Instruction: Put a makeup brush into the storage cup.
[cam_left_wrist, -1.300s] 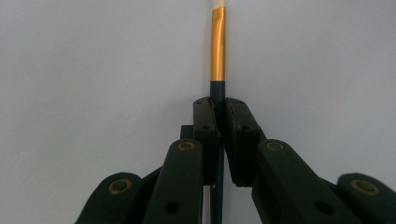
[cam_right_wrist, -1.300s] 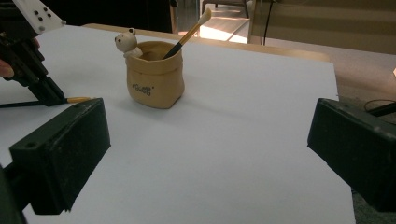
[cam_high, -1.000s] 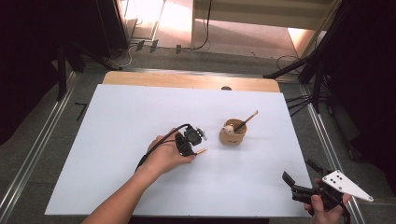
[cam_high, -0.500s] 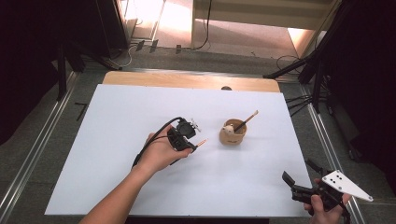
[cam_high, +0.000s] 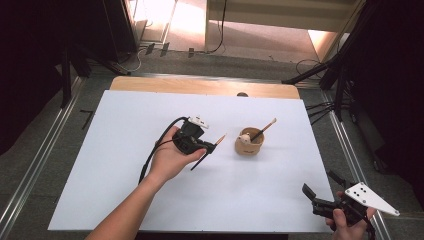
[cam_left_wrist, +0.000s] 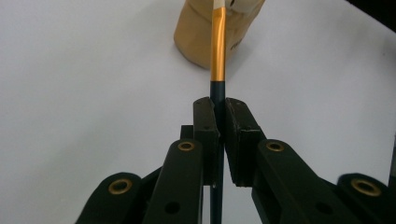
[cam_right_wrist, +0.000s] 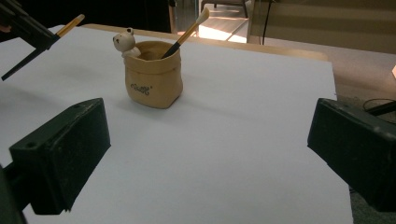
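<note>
Left claw (cam_high: 212, 148), seen from the high view, pinches a dark brush (cam_high: 207, 152) just left of the tan pot (cam_high: 249, 144) on the white tabletop (cam_high: 125, 170), while the right claw (cam_high: 320, 192) sits spread well to the pot's near right. Along the left claw's own view, its jaws press on the brush's dark handle, the gold end (cam_left_wrist: 217, 46) pointing at the pot (cam_left_wrist: 196, 37). From the right claw's view, wide-apart jaws frame the pot (cam_right_wrist: 153, 77), which holds a second brush (cam_right_wrist: 189, 31) and a little bear (cam_right_wrist: 123, 41).

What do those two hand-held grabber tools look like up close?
Both are black. The left gripper has two blocky jaws on linked arms with brass-coloured rivets, and a black cable trails from it. The right gripper carries a grey three-cornered plate with dark dots. Both forearms are bare of sleeves.
</note>
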